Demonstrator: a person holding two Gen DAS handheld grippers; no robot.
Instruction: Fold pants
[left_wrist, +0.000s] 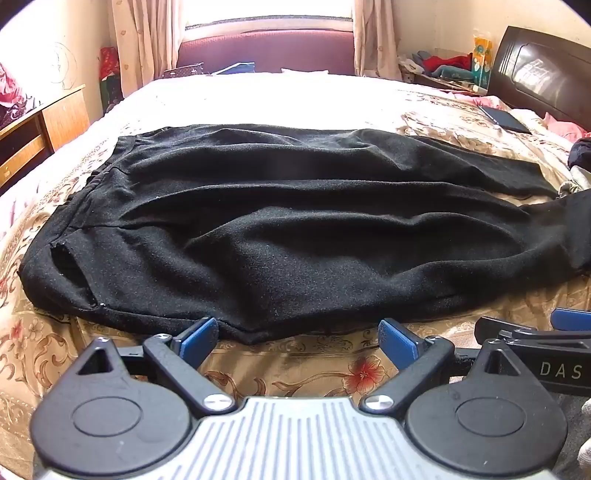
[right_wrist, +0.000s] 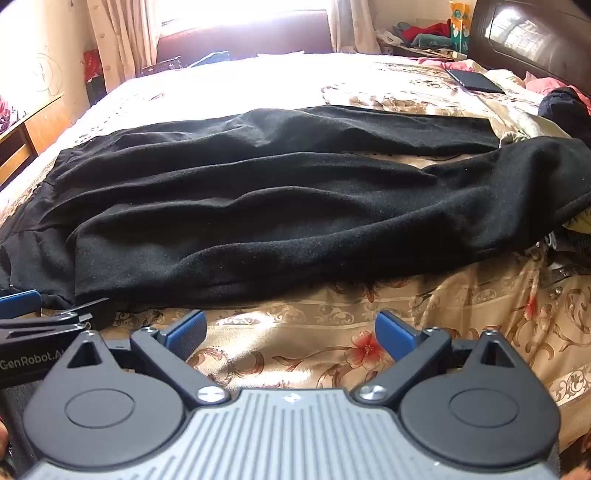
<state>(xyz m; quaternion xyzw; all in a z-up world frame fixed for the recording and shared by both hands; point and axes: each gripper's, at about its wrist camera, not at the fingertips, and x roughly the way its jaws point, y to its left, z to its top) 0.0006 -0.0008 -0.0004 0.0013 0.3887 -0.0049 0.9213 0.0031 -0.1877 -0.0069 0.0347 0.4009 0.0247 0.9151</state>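
Black pants (left_wrist: 280, 221) spread flat, rumpled, legs apart, on floral bedspread (left_wrist: 314, 365)

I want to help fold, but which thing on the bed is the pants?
Find the big bed with the gold flowered bedspread. Spread flat across its middle are the black pants, waistband to the left, legs running right. Unlike the small bunched dark clothes at the right edge, they are wide and laid out.
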